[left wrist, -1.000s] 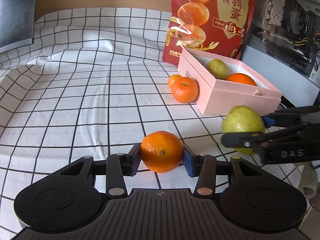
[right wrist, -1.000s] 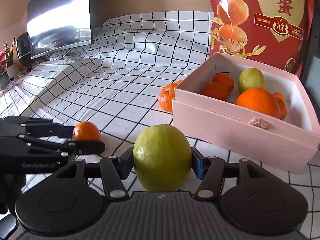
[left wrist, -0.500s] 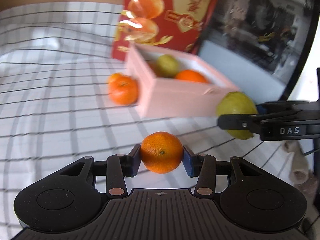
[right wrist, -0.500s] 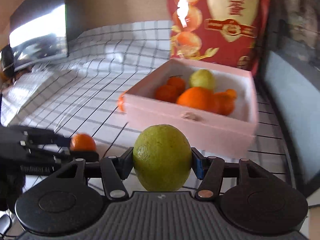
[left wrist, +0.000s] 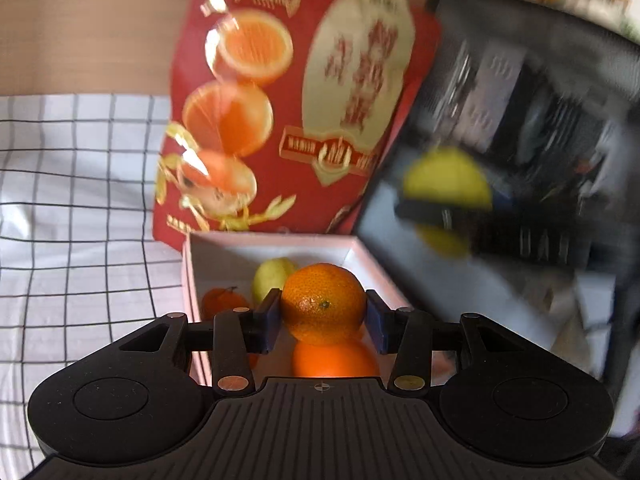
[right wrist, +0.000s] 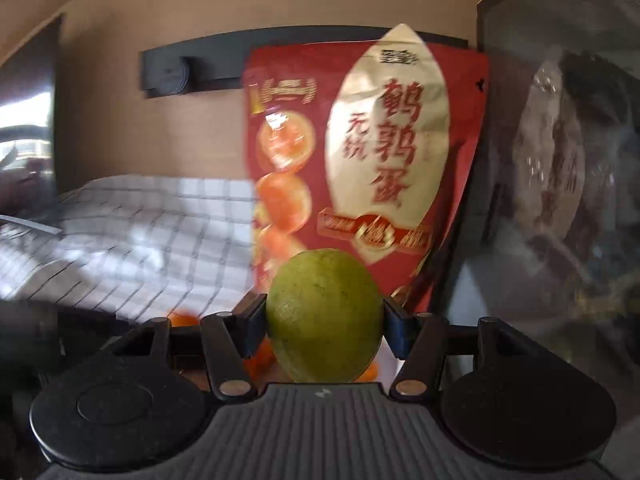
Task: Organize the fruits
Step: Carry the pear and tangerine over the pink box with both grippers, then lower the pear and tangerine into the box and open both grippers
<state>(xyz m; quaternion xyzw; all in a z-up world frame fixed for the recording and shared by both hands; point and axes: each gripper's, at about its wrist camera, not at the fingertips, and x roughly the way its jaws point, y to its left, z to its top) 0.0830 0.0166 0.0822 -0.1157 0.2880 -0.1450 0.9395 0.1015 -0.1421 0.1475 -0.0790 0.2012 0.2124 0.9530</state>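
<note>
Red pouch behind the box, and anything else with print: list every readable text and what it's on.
"鹌鹑蛋" on the red pouch, large red characters on its cream panel.
"无抗" on the same pouch, smaller, left of those characters.
Small print at the panel's top and on the gold banner: too blurred to read.
Lettering on the right claw's side in the left wrist view: smeared, unreadable.
No other text.

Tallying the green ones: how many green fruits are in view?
2: one green fruit clamped in the right hand-held gripper, another inside the pink box. Others may be hidden.
</note>
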